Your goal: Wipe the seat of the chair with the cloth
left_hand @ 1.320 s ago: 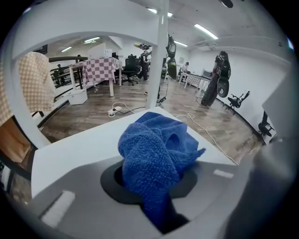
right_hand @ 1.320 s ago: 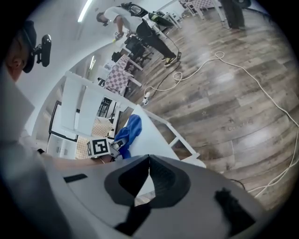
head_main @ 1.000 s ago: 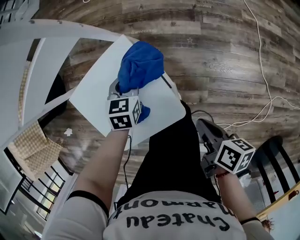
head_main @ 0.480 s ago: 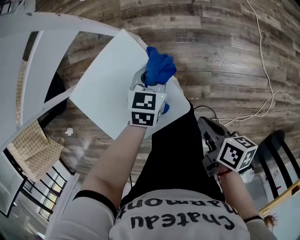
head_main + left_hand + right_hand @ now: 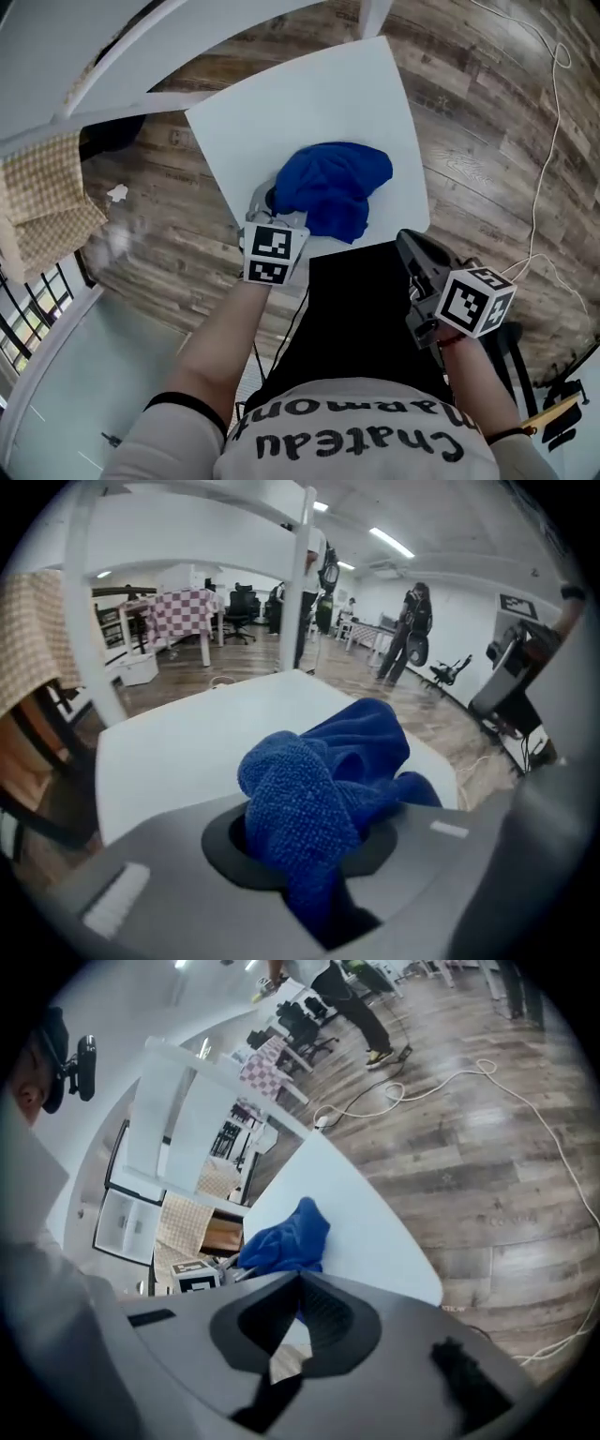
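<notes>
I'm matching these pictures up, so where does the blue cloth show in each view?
Head view: blue cloth at centre, on the white chair seat.
Left gripper view: low centre, clamped by the left gripper.
Right gripper view: left of centre, just above the right gripper.
Shared landmark: the white chair seat under the cloth.

seat (image 5: 309,103) bare over far half + both sides; only cloth (image 5: 333,187) bunched near front edge, mid. chair back (image 5: 66,47) closes off far edge. legs (image 5: 361,300) stand tight vs front edge. right of seat: open floor (image 5: 487,103), thin cable (image 5: 551,131) lying on it. left: checked cushion (image 5: 42,202) nearby.
</notes>
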